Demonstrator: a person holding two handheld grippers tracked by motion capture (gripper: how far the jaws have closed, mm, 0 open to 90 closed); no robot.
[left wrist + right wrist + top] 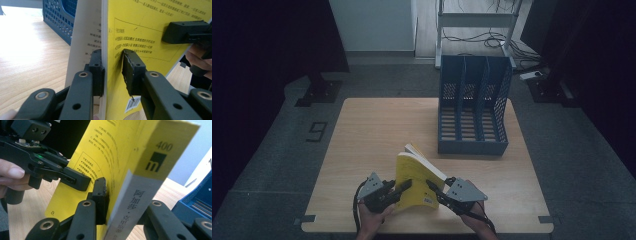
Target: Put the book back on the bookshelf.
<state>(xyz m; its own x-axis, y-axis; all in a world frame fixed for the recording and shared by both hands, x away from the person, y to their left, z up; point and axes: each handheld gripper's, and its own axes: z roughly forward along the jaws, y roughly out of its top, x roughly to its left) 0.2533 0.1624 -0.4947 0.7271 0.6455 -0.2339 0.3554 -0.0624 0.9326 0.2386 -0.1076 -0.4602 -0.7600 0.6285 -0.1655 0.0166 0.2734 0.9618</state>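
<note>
Yellow glossy paperback book (412, 180), upright between black blocky grippers

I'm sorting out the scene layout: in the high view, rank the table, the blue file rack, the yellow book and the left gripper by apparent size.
1. Table
2. Blue file rack
3. Yellow book, though it stands nearer the camera than the rack
4. Left gripper, about like the right one
</note>
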